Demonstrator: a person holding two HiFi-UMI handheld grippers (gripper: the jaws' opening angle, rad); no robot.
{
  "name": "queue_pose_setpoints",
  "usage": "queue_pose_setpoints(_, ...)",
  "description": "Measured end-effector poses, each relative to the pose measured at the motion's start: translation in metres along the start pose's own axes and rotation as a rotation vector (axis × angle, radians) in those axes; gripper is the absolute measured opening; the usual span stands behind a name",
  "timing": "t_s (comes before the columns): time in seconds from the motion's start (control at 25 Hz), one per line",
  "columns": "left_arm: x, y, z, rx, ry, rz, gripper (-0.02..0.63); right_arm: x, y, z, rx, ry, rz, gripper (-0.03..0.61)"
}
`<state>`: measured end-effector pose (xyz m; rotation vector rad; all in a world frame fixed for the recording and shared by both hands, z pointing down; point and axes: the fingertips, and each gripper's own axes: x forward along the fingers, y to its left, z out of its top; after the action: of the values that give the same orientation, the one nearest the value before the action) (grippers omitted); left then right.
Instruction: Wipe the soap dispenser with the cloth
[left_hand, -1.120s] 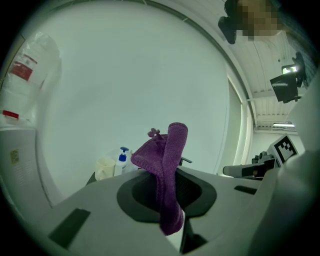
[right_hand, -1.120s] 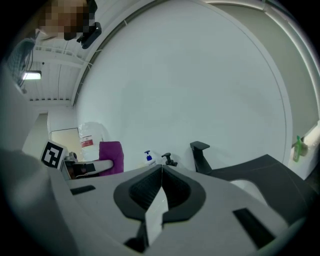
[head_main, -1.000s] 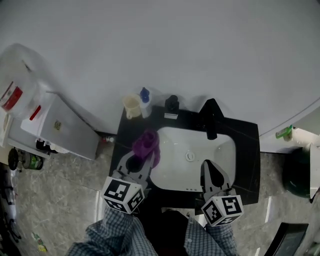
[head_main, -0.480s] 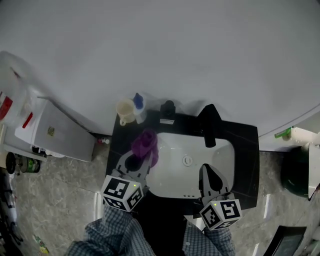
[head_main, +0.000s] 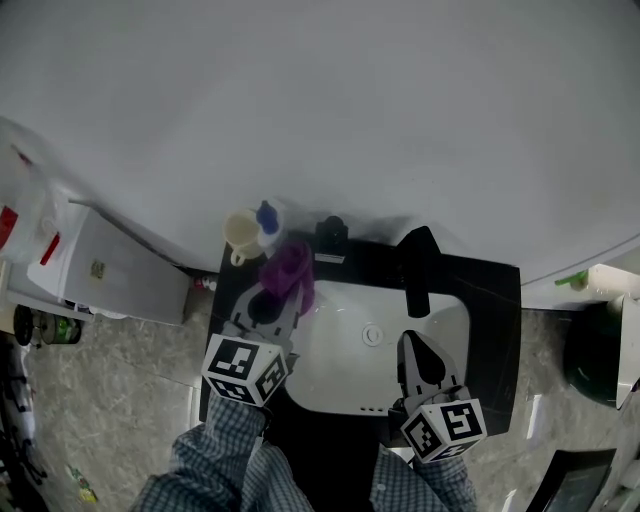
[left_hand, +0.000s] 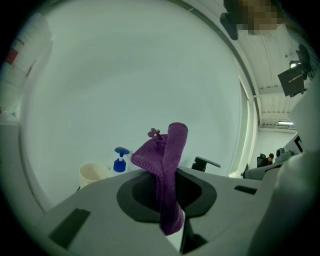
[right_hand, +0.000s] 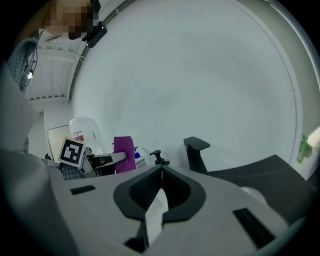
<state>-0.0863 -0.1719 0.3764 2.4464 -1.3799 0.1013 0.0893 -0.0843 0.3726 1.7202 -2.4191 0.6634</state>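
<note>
My left gripper (head_main: 283, 297) is shut on a purple cloth (head_main: 288, 268), which sticks up past the jaws (left_hand: 167, 160). It hovers over the back left corner of the black counter (head_main: 495, 300). Just beyond the cloth stands a small soap bottle with a blue pump (head_main: 266, 220) (left_hand: 120, 161). A black counter-mounted pump dispenser (head_main: 330, 236) (left_hand: 202, 164) is just to the right of the cloth. My right gripper (head_main: 412, 342) (right_hand: 160, 173) is shut and holds nothing, low over the white basin (head_main: 340, 375).
A cream cup (head_main: 240, 233) stands left of the blue-pump bottle. A tall black faucet (head_main: 418, 265) (right_hand: 196, 152) rises behind the basin. A white cabinet (head_main: 110, 270) stands left of the counter, and a pale wall is close behind.
My left gripper has carried the purple cloth forward and a little left, from over the basin's left rim to near the blue-pump bottle. The right gripper has hardly moved.
</note>
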Motion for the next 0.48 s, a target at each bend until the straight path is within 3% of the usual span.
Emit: queue_pose_setpoints(0.48,0.068,0.028,-0.002,0.018,0.017,0.017,0.06,0.032,-0.024,-0.006,0.01,0.052,0.001,0.018)
